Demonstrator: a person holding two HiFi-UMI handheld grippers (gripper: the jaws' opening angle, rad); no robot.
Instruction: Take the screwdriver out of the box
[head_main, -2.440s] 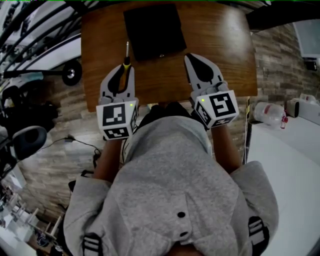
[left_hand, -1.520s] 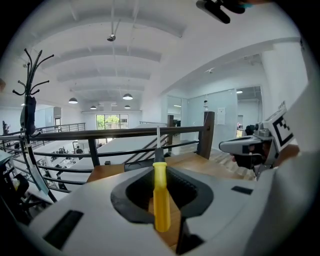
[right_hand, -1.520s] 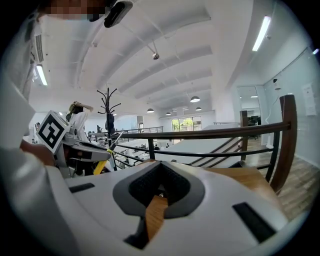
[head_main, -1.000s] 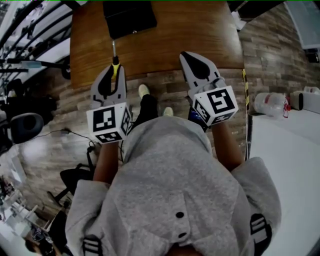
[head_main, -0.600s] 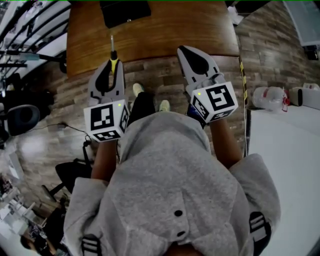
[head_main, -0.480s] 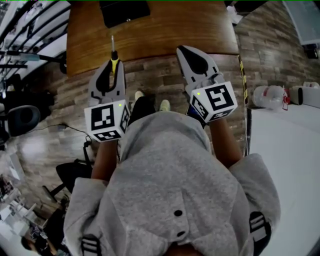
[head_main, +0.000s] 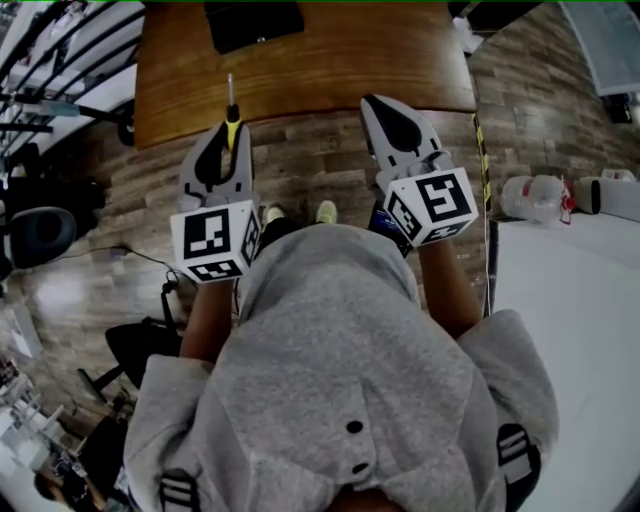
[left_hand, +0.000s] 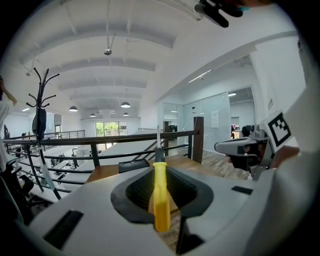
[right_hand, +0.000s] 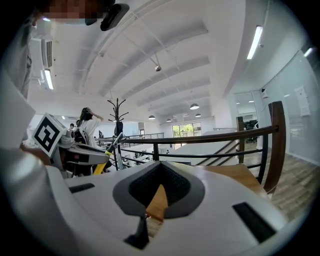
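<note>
My left gripper (head_main: 232, 130) is shut on the screwdriver (head_main: 231, 122). Its yellow handle lies between the jaws and the metal shaft points on toward the wooden table (head_main: 330, 70). In the left gripper view the yellow handle (left_hand: 160, 195) stands upright between the pads, with the black box (left_hand: 135, 165) lying closed on the table beyond it. In the head view the box (head_main: 253, 22) sits at the table's far edge. My right gripper (head_main: 373, 102) hovers beside the left one, shut and empty. Both are held over the floor, short of the table's near edge.
The person's shoes (head_main: 326, 211) stand on plank flooring in front of the table. A white tabletop (head_main: 570, 330) lies at the right with a bottle (head_main: 535, 197) beside it. A chair (head_main: 40, 235) stands at the left. A dark railing (left_hand: 100, 142) runs behind the table.
The person has backed away from the table, so both grippers have come off the tabletop and over the floor. The screwdriver has stayed in the left gripper. The box has not moved.
</note>
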